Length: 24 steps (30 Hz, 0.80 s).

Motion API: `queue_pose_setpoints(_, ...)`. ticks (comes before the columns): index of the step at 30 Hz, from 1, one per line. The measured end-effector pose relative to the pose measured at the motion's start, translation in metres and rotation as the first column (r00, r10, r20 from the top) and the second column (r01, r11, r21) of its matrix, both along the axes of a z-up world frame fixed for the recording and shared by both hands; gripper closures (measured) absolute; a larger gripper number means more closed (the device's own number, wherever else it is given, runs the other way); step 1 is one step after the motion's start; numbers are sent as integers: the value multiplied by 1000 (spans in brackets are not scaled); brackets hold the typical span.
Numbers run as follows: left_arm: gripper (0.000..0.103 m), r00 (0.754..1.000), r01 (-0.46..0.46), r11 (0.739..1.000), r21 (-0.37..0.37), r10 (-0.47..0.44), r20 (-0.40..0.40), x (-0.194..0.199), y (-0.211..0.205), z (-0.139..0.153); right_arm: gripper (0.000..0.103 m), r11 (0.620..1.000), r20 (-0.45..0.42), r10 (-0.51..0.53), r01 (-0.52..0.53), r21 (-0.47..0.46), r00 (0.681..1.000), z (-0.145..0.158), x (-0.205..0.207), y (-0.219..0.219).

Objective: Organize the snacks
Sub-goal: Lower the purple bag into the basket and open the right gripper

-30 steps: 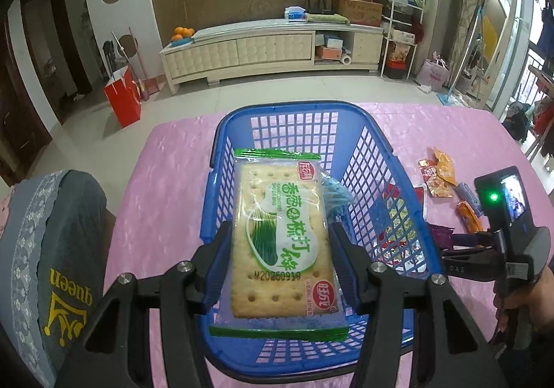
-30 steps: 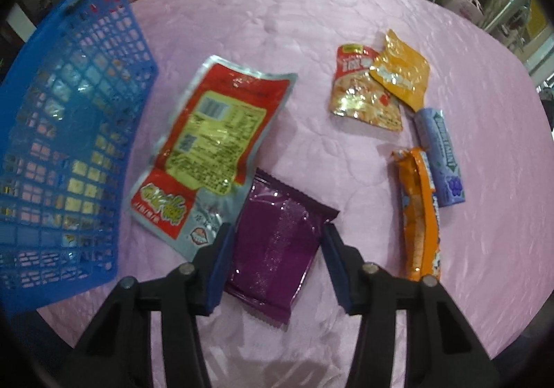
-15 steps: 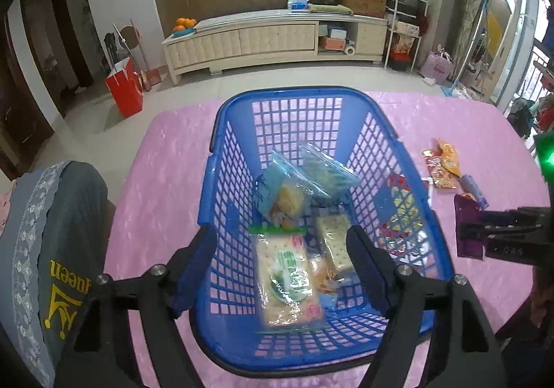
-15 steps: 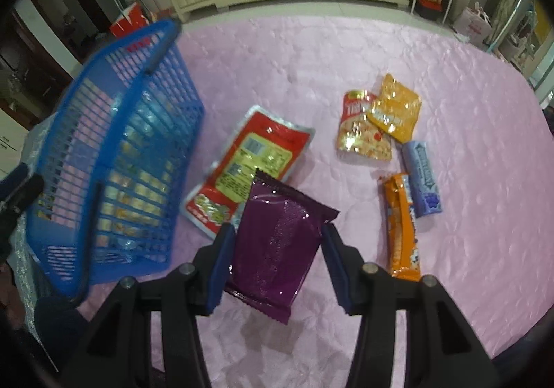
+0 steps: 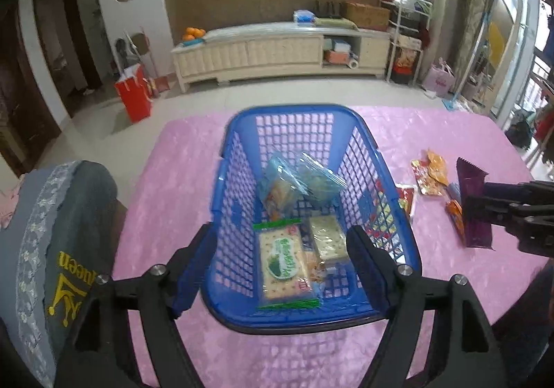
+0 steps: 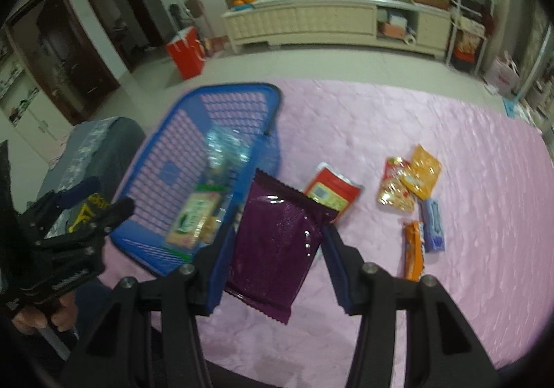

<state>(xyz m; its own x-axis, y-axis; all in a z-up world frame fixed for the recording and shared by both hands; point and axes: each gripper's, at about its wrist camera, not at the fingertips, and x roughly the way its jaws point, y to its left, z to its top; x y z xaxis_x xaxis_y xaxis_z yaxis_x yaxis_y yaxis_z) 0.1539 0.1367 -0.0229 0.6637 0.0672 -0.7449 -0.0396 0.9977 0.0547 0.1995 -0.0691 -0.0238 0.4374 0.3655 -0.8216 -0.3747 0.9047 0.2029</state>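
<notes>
A blue plastic basket (image 5: pixel 394 180) stands on the pink table and also shows in the right wrist view (image 6: pixel 173 159). In it lie a green-labelled cracker pack (image 5: pixel 282 261) and several other packets. My left gripper (image 5: pixel 280 266) is open and empty, above the basket's near end. My right gripper (image 6: pixel 273 246) is shut on a purple packet (image 6: pixel 277 235), held in the air just right of the basket; it also shows in the left wrist view (image 5: pixel 476 208).
On the table right of the basket lie a red packet (image 6: pixel 332 190), a red-gold pouch (image 6: pixel 394 190), an orange pouch (image 6: pixel 422 171), a blue bar (image 6: pixel 432 225) and an orange bar (image 6: pixel 413 249). A grey chair back (image 5: pixel 59 249) stands at the left.
My left gripper opened and dropped the cracker pack into the basket, then pulled back. My right gripper lifted the purple packet off the table and carried it towards the basket.
</notes>
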Motion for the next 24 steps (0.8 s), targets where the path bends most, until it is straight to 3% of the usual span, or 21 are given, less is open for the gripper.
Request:
queue_pose_setpoints(3,25,999,-13,1000,28,12,51,-9,1,9,47,999,24,34,-34,15,999,13,-6,9)
queue_pose_setpoints(4,18,998,-14,999,31,12,60,-10,2,10,47,999,30,43,-44,16,999,14,-7,12)
queue_pose_setpoints(8,12,998,-21,999,27,20,64,-16,5,14,47,996,50,82,-83,14,995,23,-9,26)
queue_pose_setpoints(10,0,997,-33,999,28,31,69,-19,8,16,47,995,55,100,-100,11,993,25,-8,34)
queue_pose_setpoints(24,0,995,-80,997,7,79,68,-23,38,17,47,980,38,198,-196,-32,980,17,5,82)
